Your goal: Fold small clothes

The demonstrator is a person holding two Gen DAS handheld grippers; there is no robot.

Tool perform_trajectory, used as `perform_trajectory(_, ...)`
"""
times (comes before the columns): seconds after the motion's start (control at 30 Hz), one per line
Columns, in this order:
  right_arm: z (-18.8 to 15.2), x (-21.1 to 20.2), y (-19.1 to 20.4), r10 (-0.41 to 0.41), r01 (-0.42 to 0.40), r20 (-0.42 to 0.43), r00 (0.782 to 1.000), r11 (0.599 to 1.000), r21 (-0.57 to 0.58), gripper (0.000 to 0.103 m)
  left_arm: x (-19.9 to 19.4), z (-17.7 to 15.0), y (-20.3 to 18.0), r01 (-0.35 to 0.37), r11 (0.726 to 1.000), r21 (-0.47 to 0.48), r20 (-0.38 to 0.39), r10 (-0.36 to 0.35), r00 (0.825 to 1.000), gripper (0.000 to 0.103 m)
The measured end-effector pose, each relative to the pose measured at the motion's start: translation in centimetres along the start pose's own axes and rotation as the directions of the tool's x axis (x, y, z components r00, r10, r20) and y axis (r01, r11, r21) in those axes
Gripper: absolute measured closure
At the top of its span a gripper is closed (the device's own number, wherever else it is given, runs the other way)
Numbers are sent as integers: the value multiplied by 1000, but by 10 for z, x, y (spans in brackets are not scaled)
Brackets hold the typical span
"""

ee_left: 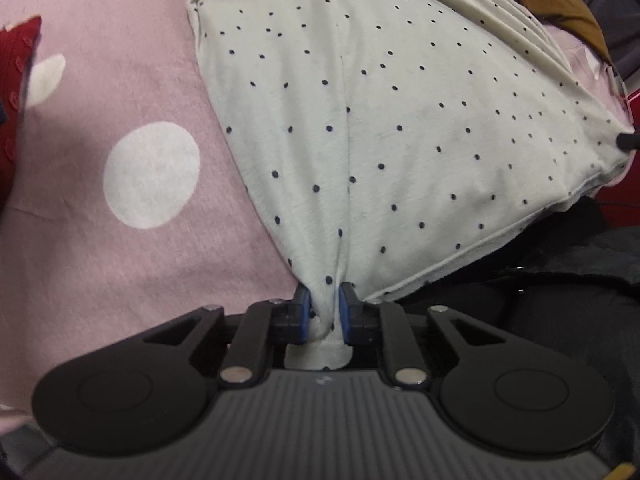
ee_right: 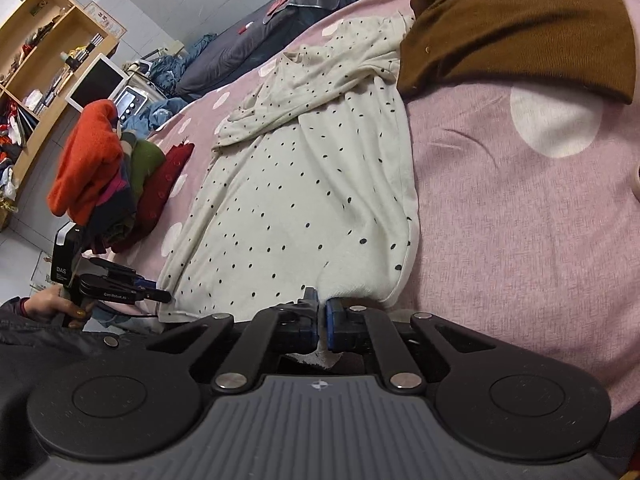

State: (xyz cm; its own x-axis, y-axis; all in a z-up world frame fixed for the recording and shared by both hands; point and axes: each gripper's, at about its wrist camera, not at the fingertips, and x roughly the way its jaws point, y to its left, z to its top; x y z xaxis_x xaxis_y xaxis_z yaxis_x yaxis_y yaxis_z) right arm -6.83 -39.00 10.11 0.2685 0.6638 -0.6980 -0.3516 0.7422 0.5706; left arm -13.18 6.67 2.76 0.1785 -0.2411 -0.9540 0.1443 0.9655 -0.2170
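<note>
Jaws clamped at both ends of the hem — left gripper (ee_left: 325, 308) and right gripper (ee_right: 322, 322) each pinch the cream cotton top with dark polka dots (ee_right: 304, 184).
It lies flat on the pink bedspread with white circles (ee_right: 520, 220), a brown knitted garment (ee_right: 520, 28) just beyond. Soft, light, floppy by the look — hem corners seem the surest hold. Lettering on the left tool reads "DAS"; the smaller print is blurred.

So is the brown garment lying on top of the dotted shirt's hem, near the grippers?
No: the brown garment lies at the far end of the dotted shirt, overlapping its upper part, away from the hem.
</note>
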Motion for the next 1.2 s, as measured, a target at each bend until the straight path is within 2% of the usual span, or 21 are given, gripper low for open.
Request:
perform_trajectory(0.17,-2,4,-4,-2,2,-13,1000,1000,25,95,10,-4,0,5,1000,19,-31,-4,1000,91)
perform_trajectory(0.23,-3,5,-4,-2,3,-23,1000,1000,23,95,17,-5,-2,-26,999,34,-52,28,998,72)
perform_trajectory(0.3,-2,6,-4,-1,2,-30,1000,1000,25,95,19,-7,-1,15,1000,5,-52,-14,999,52)
perform_trajectory(0.33,-2,6,-4,-2,3,-30,1000,1000,26,95,19,-8,-2,18,1000,0,-42,-18,999,51)
perform_trajectory(0.43,-1,6,-4,0,1,-36,999,1000,26,95,20,-10,-3,-6,1000,25,-38,7,999,62)
perform_trajectory(0.5,1,8,-3,5,-5,-46,999,1000,19,95,21,-9,1,-11,1000,8,-43,11,999,92)
perform_trajectory(0.6,5,8,-2,24,-23,-46,999,1000,19,95,15,-2,19,63,994,-92,-39,-67,997,94)
perform_trajectory(0.73,22,6,-3,59,-59,-20,998,998,30,96,-16,19,29,147,981,-128,66,-139,988,96)
perform_trajectory(0.83,48,5,-5,111,-112,23,994,993,49,96,-40,47,44,205,964,-168,174,-176,969,96)
perform_trajectory(0.93,90,7,-7,145,-148,92,985,988,34,96,-54,87,61,174,965,-196,281,-115,953,96)
perform_trajectory(1.0,126,13,-11,171,-178,149,974,983,41,96,-60,117,68,156,965,-212,345,-76,935,96)
perform_trajectory(1.1,181,30,-15,151,-156,198,968,988,10,96,-65,163,73,130,966,-221,433,-22,901,96)
perform_trajectory(1.2,230,55,-24,127,-141,231,965,989,45,96,-67,205,78,91,963,-254,506,52,861,96)
